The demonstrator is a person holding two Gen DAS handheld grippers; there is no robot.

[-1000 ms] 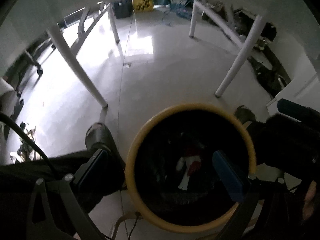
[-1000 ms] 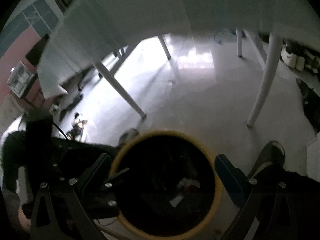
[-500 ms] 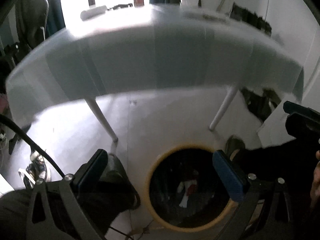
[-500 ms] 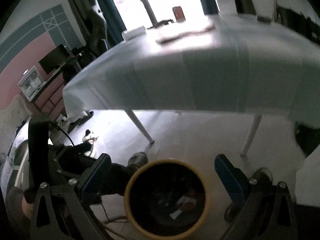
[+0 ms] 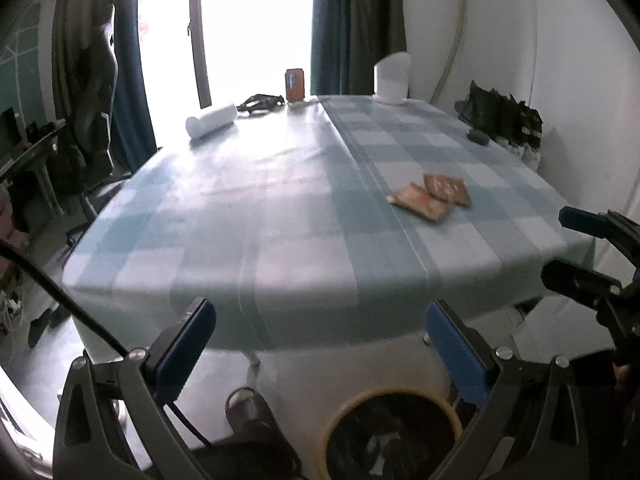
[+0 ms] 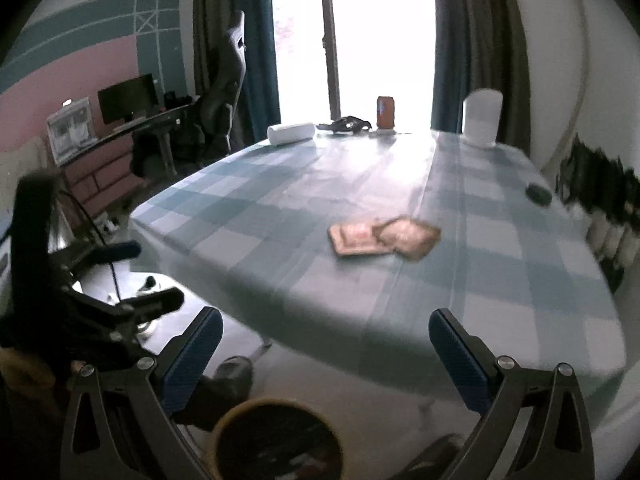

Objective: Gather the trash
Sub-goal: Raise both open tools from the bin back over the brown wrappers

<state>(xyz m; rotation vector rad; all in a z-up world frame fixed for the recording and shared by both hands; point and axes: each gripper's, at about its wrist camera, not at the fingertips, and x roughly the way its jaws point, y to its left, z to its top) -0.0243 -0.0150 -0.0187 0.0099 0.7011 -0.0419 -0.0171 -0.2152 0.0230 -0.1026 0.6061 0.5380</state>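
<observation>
Both cams have tilted up from bin to tabletop. L gripper (image 5: pixel 318 344) and R gripper (image 6: pixel 324 350) are hanging spread wide, empty, above yellow-rimmed bin (image 5: pixel 390 436). Two brown wrappers (image 6: pixel 384 236) are lying overlapped on checked tablecloth (image 5: pixel 256 208).

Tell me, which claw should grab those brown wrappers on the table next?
Probably the right claw: the two flat brown wrappers lie almost straight ahead of it, but sit off to the right of the left claw. Both claws are open.
</observation>
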